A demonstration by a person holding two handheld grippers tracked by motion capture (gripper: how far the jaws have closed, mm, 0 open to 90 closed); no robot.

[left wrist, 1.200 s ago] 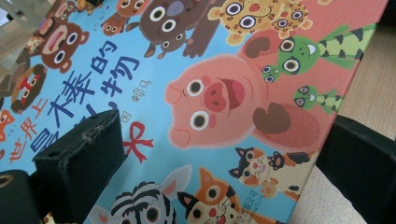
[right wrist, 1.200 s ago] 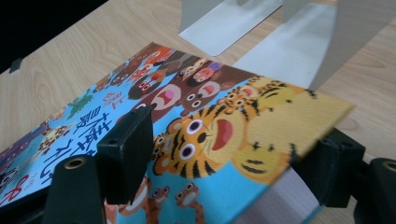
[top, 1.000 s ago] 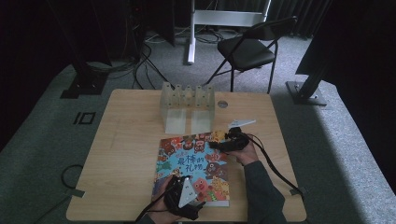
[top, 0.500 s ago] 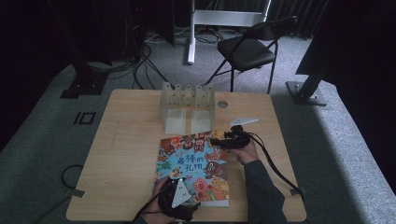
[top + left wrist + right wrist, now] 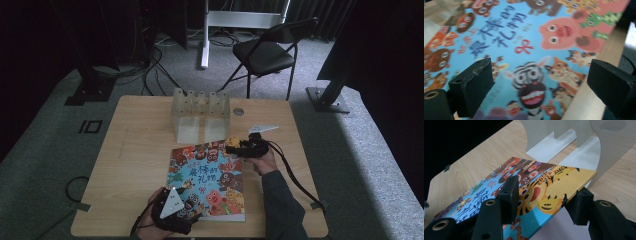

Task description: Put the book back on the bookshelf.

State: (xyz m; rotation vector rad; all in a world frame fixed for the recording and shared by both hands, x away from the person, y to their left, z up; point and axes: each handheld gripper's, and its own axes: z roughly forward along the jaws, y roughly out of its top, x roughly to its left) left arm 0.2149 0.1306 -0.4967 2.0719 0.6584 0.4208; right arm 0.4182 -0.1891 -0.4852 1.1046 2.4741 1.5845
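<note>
Dim room, wood table (image 5: 130,165). Right gripper (image 5: 544,202) pinches book (image 5: 207,180) at its 1 o'clock corner, tilting it up, probably toward rack (image 5: 200,112). Left gripper (image 5: 541,85) spread above 7 o'clock corner.

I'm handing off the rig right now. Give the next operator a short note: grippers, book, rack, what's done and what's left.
Right gripper: jaws on either side of the picture book's far right corner, which is raised off the table; firm clamp not confirmed.
Left gripper: open, jaws spread over the book's near edge.
Clear slotted rack: upright just beyond the book.
Done: corner lifted. Left, probably: raise the book and stand it in a rack slot.
</note>
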